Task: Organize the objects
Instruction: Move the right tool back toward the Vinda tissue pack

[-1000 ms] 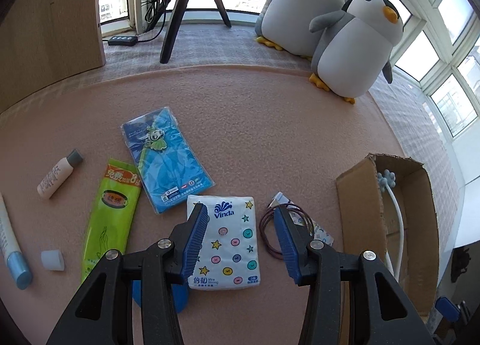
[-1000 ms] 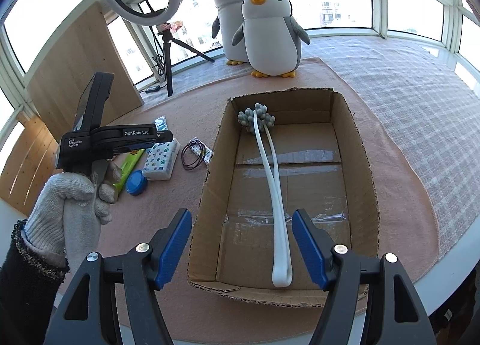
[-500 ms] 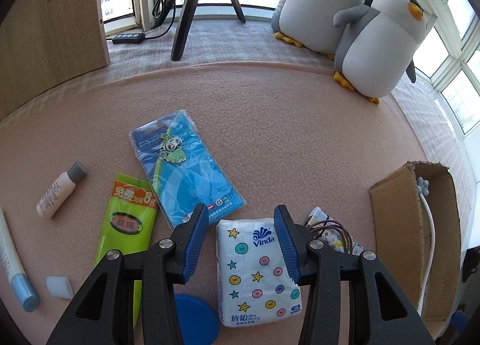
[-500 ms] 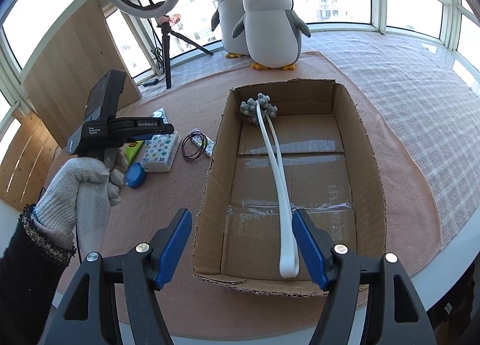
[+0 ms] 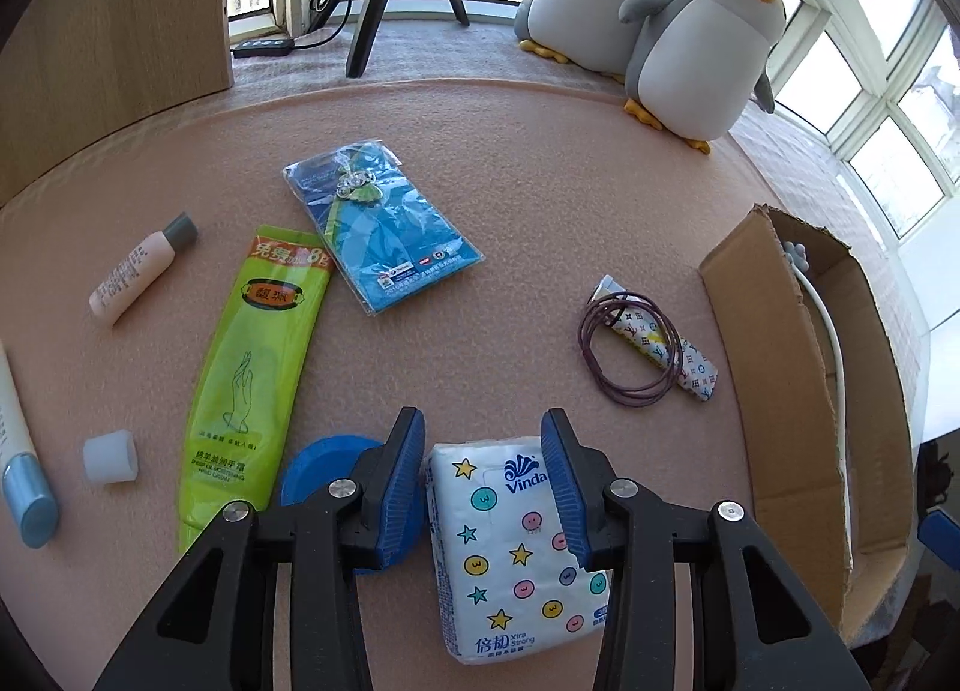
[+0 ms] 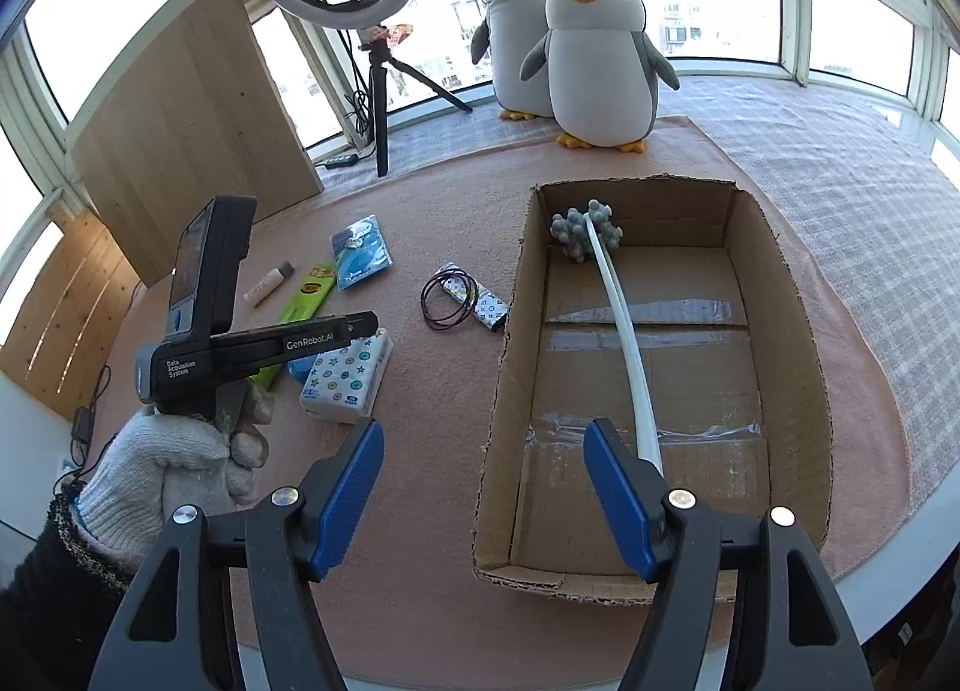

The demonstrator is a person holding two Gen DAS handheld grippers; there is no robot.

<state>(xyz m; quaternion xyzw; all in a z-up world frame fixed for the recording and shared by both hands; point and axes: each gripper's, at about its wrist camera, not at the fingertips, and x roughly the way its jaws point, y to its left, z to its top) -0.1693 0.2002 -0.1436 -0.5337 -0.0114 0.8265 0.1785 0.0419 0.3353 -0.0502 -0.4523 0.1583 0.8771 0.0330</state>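
The tissue pack (image 5: 516,547) lies flat on the pink table (image 5: 540,199); our left tool (image 5: 483,475) straddles its upper end, blue pads to either side, jaws narrowed but not visibly pressing. We see from the left wrist what the right wrist shows only small: a blue lid (image 5: 324,472) touching the left pad, a green tube (image 5: 258,367) beside it, a blue packet (image 5: 384,229), a pink tube (image 5: 141,271), a white cap (image 5: 110,455), and a hair-tie loop (image 5: 630,355) over a patterned wrapper (image 5: 666,346). The right wrist alone shows the gloved hand (image 6: 174,457) gripping the left handle, and the whole cardboard box (image 6: 786,367), holding a white massager stick (image 6: 618,325). Our right tool (image 6: 483,493) hangs wide open, empty, above the box's near left corner. The box's left wall stands between pack and box floor. Two penguin plushes (image 6: 594,60) and a ring-light tripod (image 6: 378,108) occupy the far edge; bare table remains between pack and box.
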